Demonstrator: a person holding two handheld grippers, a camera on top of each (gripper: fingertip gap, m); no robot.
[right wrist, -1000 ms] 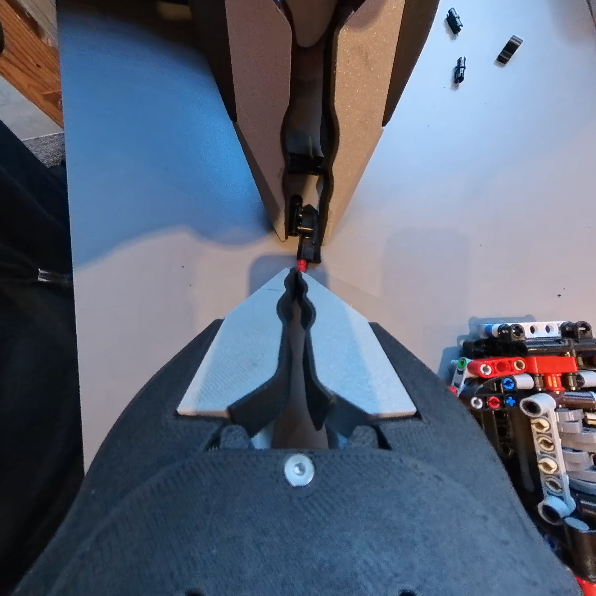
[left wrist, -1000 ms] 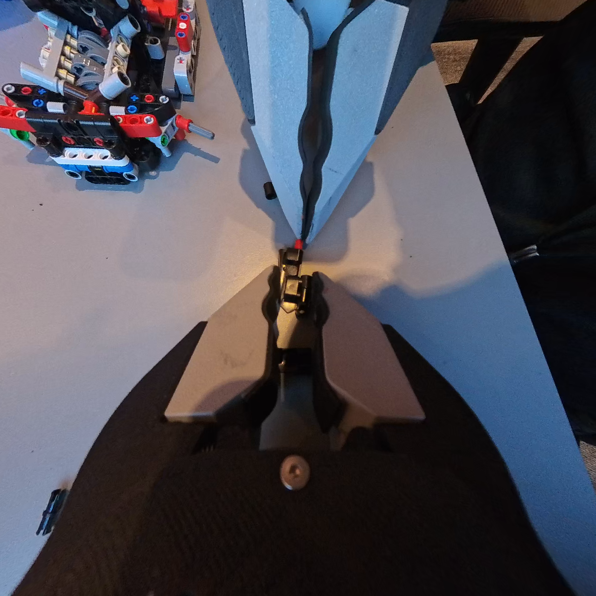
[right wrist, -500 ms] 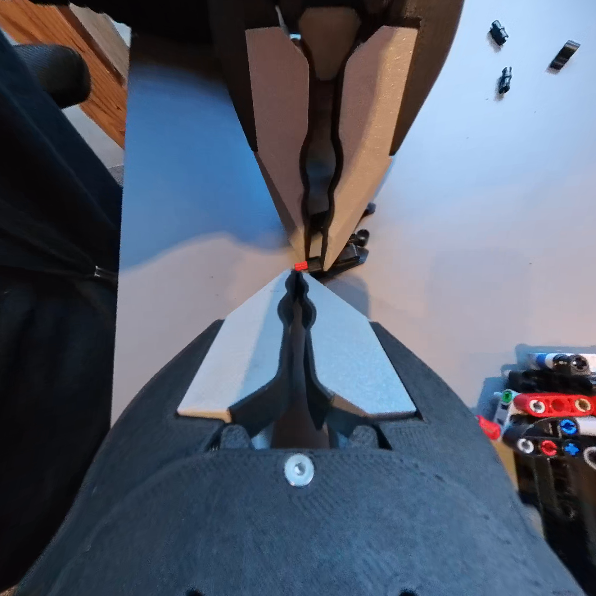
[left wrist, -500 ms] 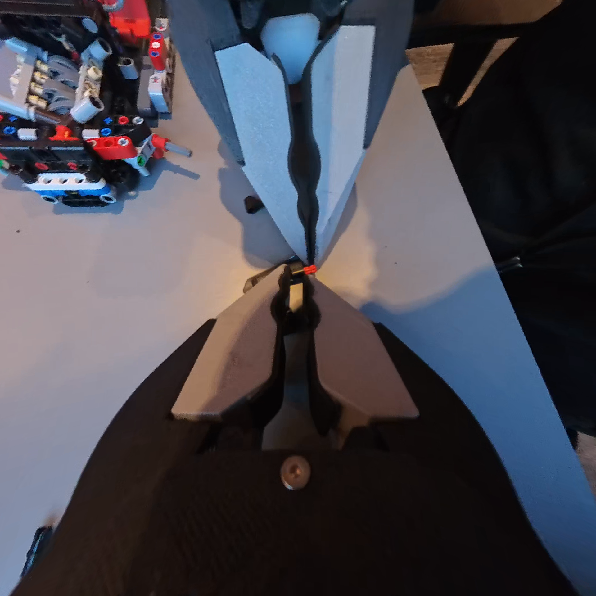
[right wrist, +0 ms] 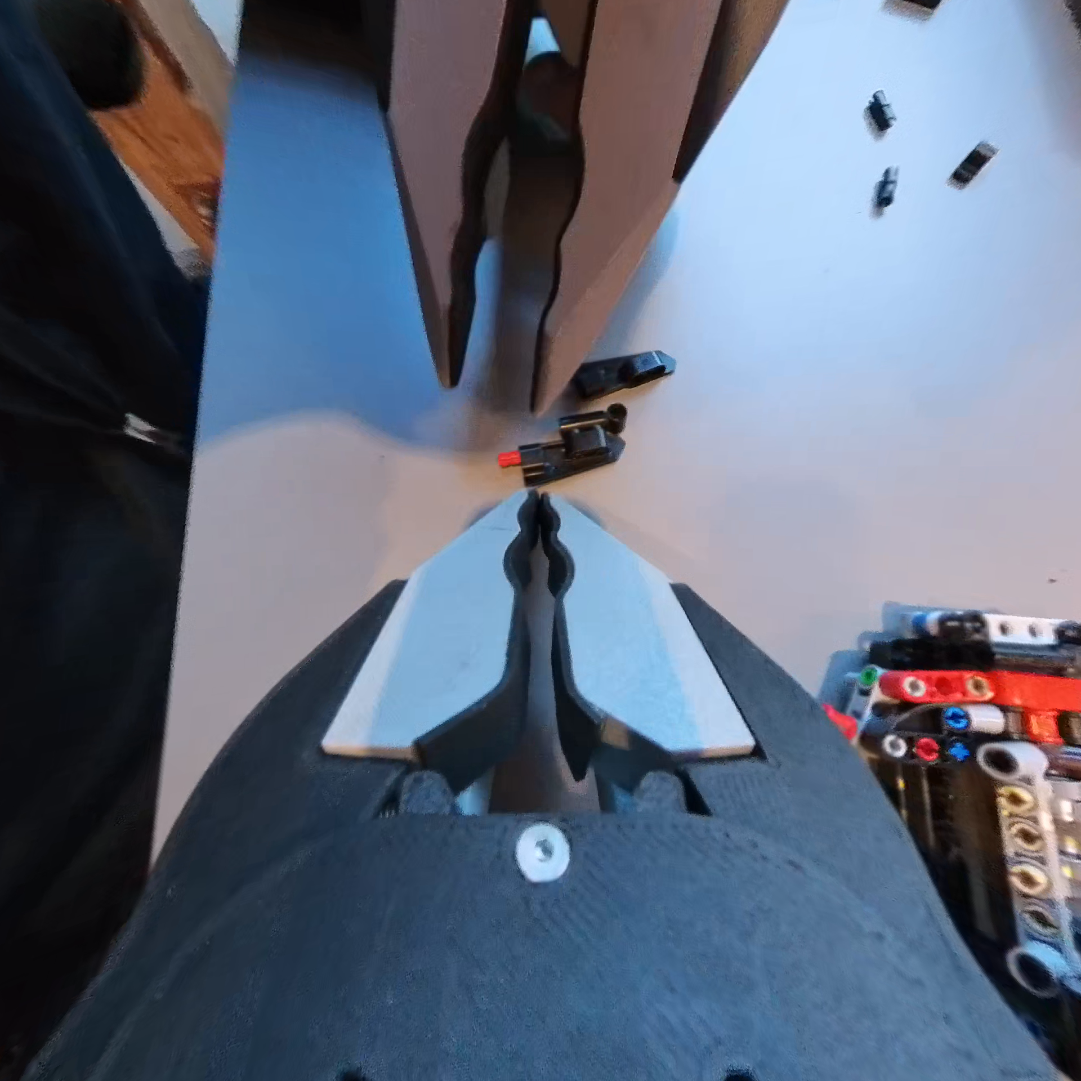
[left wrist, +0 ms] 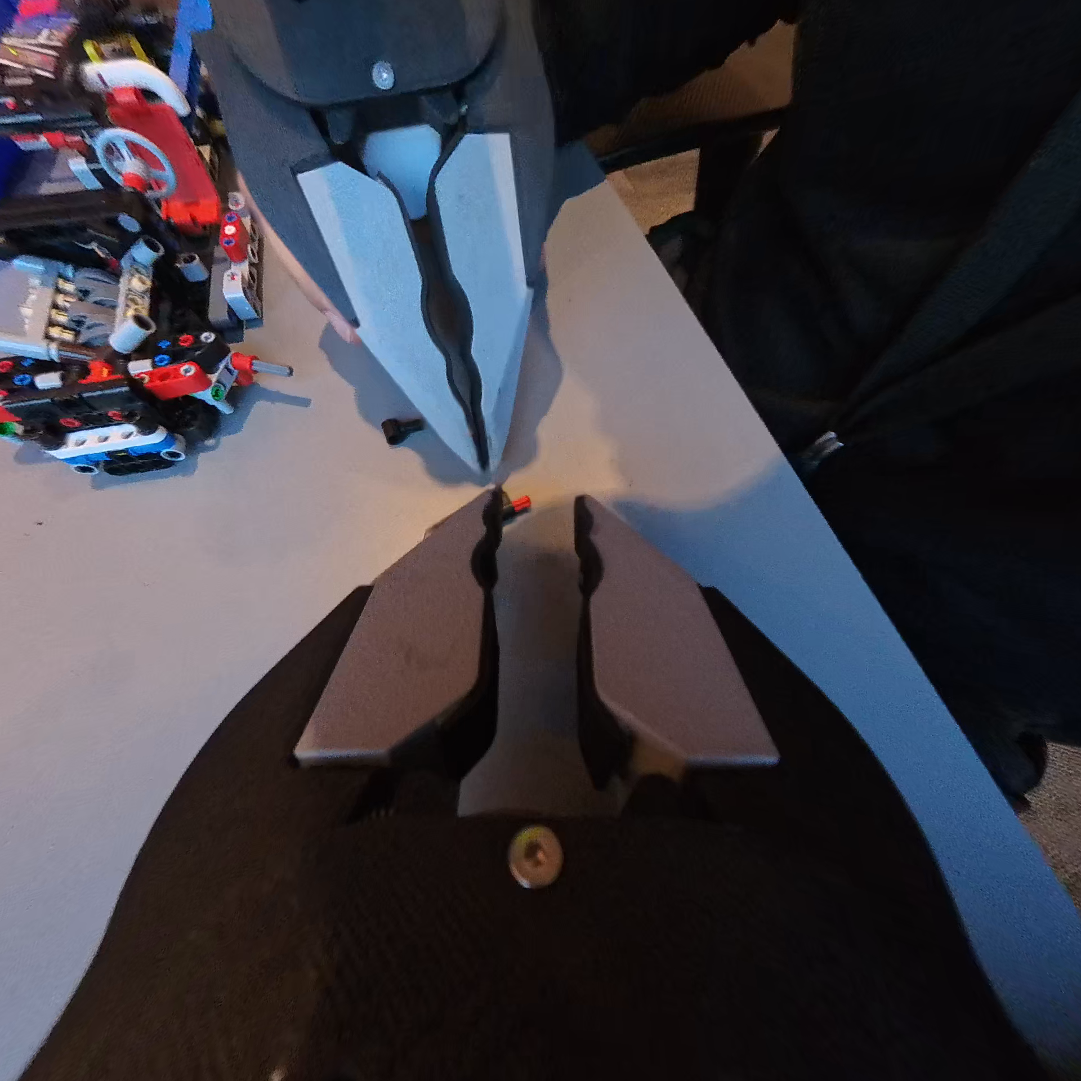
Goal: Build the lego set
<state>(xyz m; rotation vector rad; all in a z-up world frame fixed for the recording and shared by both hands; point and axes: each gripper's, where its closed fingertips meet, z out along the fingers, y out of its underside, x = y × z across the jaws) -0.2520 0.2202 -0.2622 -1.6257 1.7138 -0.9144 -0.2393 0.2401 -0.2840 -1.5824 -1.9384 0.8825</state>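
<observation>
Small black connector with red pin [right wrist: 558, 453], centre frame on the tabletop [right wrist: 819, 409]: light, rigid, slippery. Best gripped across the black body, not the red tip. Left tool [left wrist: 535, 506] wide and empty; right tool [right wrist: 538, 497] closed on nothing.

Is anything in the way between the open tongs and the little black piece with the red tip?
Nothing visible. The black piece with the red tip lies on the table just past the open left tongs, bare tabletop between.
</observation>
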